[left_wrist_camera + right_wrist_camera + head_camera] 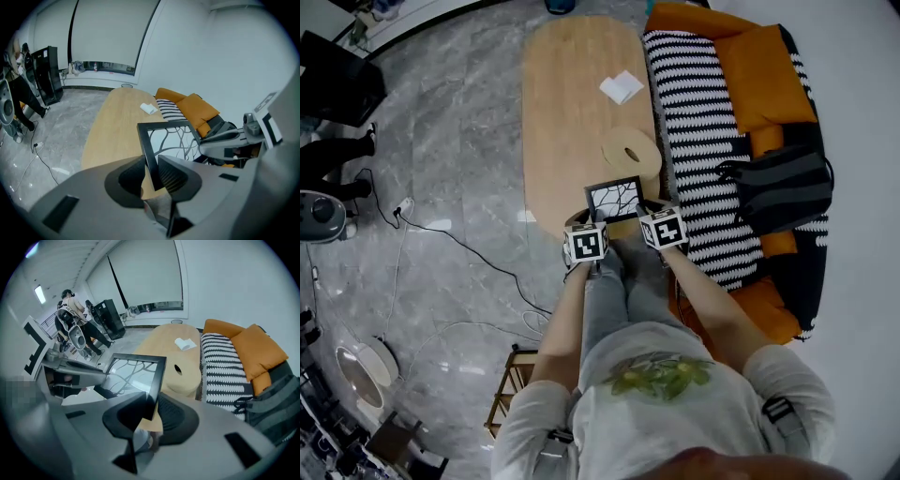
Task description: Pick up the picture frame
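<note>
A black picture frame with a white tree-branch print hangs in the air above the near end of the wooden table. My left gripper is shut on its left edge, and in the left gripper view the black frame runs between the ribbed pads. My right gripper is shut on the right edge; the right gripper view shows the frame pinched at its lower right corner.
A round wooden block with a hole and a white folded paper lie on the table. An orange sofa with a striped throw and a dark bag stands to the right. Cables cross the floor at left.
</note>
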### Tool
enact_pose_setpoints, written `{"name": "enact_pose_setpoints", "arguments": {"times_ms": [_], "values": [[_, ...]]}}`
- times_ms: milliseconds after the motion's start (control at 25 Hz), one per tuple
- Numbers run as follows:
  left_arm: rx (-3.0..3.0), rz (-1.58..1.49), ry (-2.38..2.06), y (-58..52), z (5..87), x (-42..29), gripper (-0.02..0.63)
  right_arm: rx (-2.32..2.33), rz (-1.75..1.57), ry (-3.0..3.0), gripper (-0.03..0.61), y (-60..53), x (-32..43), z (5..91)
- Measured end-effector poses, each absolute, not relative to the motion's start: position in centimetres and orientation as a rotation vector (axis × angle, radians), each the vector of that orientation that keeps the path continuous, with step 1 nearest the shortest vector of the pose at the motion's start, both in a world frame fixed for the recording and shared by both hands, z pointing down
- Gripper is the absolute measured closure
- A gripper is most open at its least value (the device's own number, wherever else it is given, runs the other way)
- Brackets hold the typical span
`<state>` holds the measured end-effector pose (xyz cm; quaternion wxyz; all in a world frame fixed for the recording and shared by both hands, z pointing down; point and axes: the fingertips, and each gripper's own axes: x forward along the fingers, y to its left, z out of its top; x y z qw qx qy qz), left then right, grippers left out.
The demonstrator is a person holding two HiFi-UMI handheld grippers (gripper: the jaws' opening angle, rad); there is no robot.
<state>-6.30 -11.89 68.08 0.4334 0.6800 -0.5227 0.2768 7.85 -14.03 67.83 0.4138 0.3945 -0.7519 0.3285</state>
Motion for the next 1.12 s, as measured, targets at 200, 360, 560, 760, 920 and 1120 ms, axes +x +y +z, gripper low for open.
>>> {"name": "enact_pose_setpoints", "arguments": {"times_ms": [200, 360, 560, 760, 920, 1120], "values": [[1.733, 0.656, -1.321, -12.4, 64.1, -6.0, 0.515, 1.01, 0.816, -1.931, 0.492, -14.5, 8.2, 64.1], [1.765, 0.618, -1.325, -12.7, 61.0, -6.0, 0.515, 1.011, 0.802, -1.984, 0.491, -14.8, 8.2, 61.0], [1.817, 0.566, -1.33, -13.0, 56.8, -6.4, 0.515, 1.051, 0.791, -2.03, 0.489, -14.9, 7.8, 57.1], [1.849, 0.524, -1.359, -12.4, 53.3, -6.6, 0.517, 1.088, 0.789, -2.091, 0.491, -14.5, 7.7, 53.5], [1.858, 0.47, -1.377, -12.2, 50.8, -6.7, 0.517, 1.094, 0.777, -2.143, 0.492, -14.5, 7.5, 51.0], [1.845, 0.425, -1.44, -11.9, 47.7, -7.0, 0.518, 1.114, 0.723, -2.202, 0.492, -14.6, 7.2, 47.7]]}}
